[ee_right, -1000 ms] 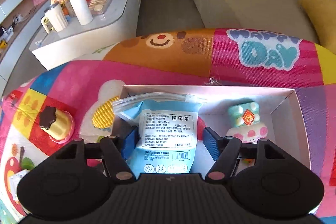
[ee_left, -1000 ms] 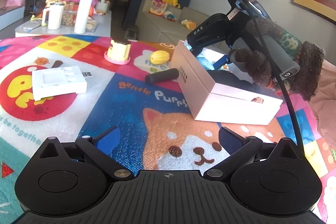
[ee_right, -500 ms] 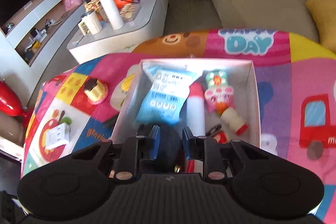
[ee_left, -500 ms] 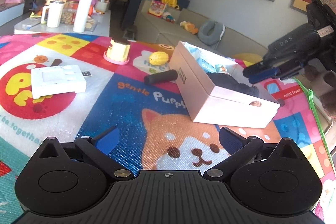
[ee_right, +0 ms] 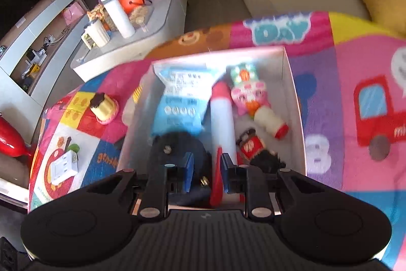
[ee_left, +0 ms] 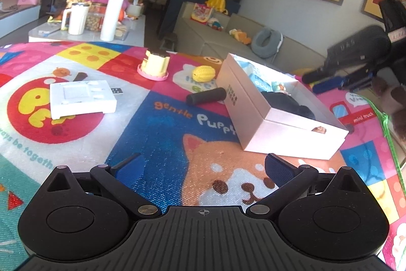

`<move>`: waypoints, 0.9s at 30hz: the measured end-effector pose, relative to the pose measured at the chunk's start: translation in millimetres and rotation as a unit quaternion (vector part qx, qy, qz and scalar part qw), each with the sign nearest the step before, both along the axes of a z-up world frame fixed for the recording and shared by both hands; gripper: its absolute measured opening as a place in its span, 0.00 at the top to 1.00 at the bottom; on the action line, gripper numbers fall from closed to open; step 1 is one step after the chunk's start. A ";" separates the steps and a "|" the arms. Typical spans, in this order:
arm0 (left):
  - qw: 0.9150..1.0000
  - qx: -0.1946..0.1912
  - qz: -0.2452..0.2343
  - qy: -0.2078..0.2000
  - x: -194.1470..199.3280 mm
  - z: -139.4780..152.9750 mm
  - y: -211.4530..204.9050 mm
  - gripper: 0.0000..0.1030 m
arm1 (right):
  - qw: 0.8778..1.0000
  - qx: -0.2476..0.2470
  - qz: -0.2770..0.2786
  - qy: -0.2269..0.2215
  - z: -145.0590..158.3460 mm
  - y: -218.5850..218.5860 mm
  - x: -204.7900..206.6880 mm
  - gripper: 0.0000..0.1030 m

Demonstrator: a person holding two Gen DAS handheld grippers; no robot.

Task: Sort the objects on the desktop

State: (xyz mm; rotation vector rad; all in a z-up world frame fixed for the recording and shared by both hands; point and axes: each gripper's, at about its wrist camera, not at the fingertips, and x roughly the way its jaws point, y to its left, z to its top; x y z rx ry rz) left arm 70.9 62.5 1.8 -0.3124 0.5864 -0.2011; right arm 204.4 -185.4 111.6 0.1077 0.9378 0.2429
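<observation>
Living room setting, with a beige sofa along the back and red framed prints on the wall, and everything sits on a loud cartoon play mat [ee_left: 157, 139] with a shiba face and "gentle Puppy" printed on it.

Left gripper [ee_left: 203, 168] hangs low over the mat with its jaws spread wide, nothing between them. Ahead of it are a flat white device [ee_left: 81, 98] with a small USB dongle just beside it, a pudding-shaped toy [ee_left: 154, 64] on a pink base, a yellow corn toy [ee_left: 203, 73], and a black cylinder [ee_left: 206, 96] lying right against the side of the white box [ee_left: 251, 116].

Right gripper [ee_right: 205, 172] is up above the near end of that box, looking down into it. Its jaws are nearly closed with only a narrow gap, and I don't see anything pinched there, though the frame is a bit blurry. Inside the box: a blue packet [ee_right: 181, 103] at the far left, a white tube with red ends [ee_right: 223, 123] next to it, a pastel plush-looking toy [ee_right: 247, 90], a small white bottle with a red cap [ee_right: 270, 122], a little red item [ee_right: 250, 144], and a round black thing [ee_right: 177, 151] at the near end.

Off the mat, a low white counter [ee_right: 162, 24] holds a white thermos, a mug and an orange pumpkin.
</observation>
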 end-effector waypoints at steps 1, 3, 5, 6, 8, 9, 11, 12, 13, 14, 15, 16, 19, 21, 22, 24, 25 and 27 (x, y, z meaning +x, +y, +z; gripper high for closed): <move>1.000 0.002 0.002 0.002 0.2 0.6 1.1 0.00 | 1.000 -0.001 0.010 -0.012 7.8 10.5 1.2 0.67; 1.000 0.015 0.011 -0.003 0.5 3.3 6.0 0.00 | 0.999 0.005 0.031 -0.012 18.2 36.0 11.3 0.60; 0.997 0.057 0.044 -0.024 -1.9 7.4 12.8 0.00 | 0.999 0.020 0.042 0.012 19.9 64.0 28.8 0.59; 0.995 0.072 0.061 -0.035 -2.3 9.0 18.9 0.00 | 0.998 0.026 0.045 0.022 18.5 77.4 38.8 0.59; 0.993 0.076 0.085 -0.041 -2.0 9.9 34.9 0.00 | 0.998 0.019 0.047 0.036 11.9 106.4 59.9 0.59; 0.993 0.059 0.093 -0.036 -1.2 9.1 43.8 0.00 | 0.998 0.007 0.039 0.042 6.4 121.1 72.9 0.59; 0.994 0.022 0.103 -0.029 -1.1 6.7 55.8 0.00 | 0.998 -0.019 0.014 0.061 -9.7 144.9 98.1 0.59; 0.994 0.016 0.106 -0.032 -2.0 6.9 57.9 0.00 | 0.997 -0.037 -0.002 0.066 -19.2 154.8 108.7 0.59; 0.994 0.015 0.106 -0.037 -3.2 7.4 58.2 0.00 | 0.996 -0.051 -0.012 0.068 -27.6 163.9 116.6 0.59; 0.994 0.016 0.104 -0.041 -4.4 8.0 57.6 0.00 | 0.994 -0.079 -0.019 0.067 -37.7 174.8 124.1 0.59; 0.993 0.017 0.103 -0.045 -5.5 8.3 56.9 0.00 | 0.992 -0.106 -0.028 0.063 -44.3 183.3 128.8 0.59; 0.993 0.016 0.104 -0.045 -5.7 8.4 57.6 0.00 | 0.988 -0.137 -0.039 0.059 -53.9 191.5 132.6 0.59; 0.994 -0.008 0.107 -0.035 -3.4 5.0 64.7 0.00 | 0.975 -0.204 -0.063 0.060 -75.1 208.0 143.4 0.59; 0.994 -0.019 0.107 -0.031 -2.1 3.4 67.4 0.00 | 0.969 -0.235 -0.059 0.044 -80.2 215.7 143.3 0.62; 0.994 -0.021 0.107 -0.031 -2.2 3.0 67.8 0.00 | 0.970 -0.235 -0.053 0.044 -80.4 216.4 142.2 0.69; 0.994 -0.018 0.105 -0.035 -3.2 3.4 66.3 0.00 | 0.972 -0.227 -0.038 0.045 -75.8 213.6 135.1 0.70; 0.994 -0.016 0.102 -0.037 -3.7 3.5 65.7 0.00 | 0.974 -0.219 -0.032 0.043 -70.8 211.3 128.7 0.70; 0.994 -0.016 0.101 -0.037 -4.0 3.6 65.1 0.00 | 0.980 -0.197 -0.009 0.038 -54.8 206.0 107.4 0.70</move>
